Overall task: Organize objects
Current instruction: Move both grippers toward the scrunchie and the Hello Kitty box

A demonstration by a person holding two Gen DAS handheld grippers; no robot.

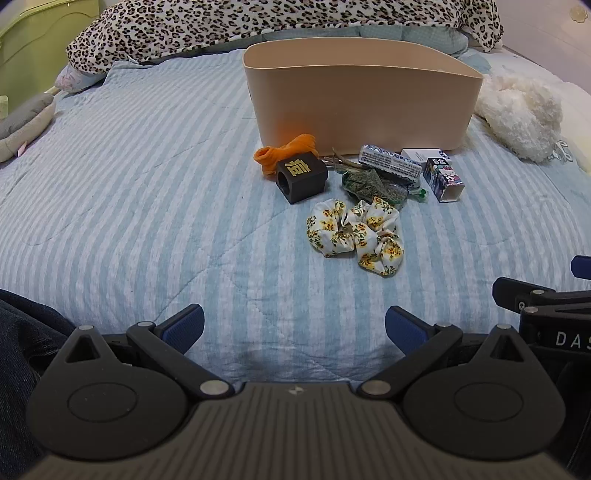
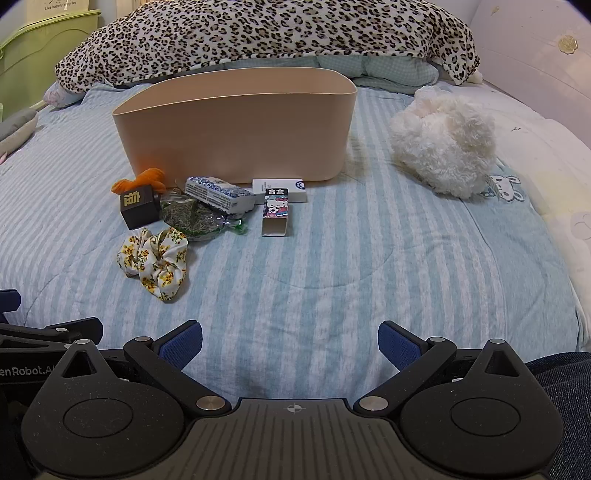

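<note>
Clearly, step: nothing gathered yet; left tongs [image 1: 294, 326] and right tongs [image 2: 290, 343] both gape wide and empty, low over the bed [image 2: 369, 258].
Objects: floral scrunchie [image 1: 356, 236], dark block [image 1: 302, 179] and cartoon box [image 2: 276, 216] lie before the beige bin [image 1: 362, 107].
Next: probably reaching to the scrunchie, nearest.
Views: only the right shows the whole white plush [image 2: 443, 157].

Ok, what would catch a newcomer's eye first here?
Likely the beige bin standing mid-bed on the striped blue quilt, with a clutter of small things at its front, the floral scrunchie nearest. Behind lies a leopard-print blanket; a fluffy white plush sits to the bin's right.
</note>
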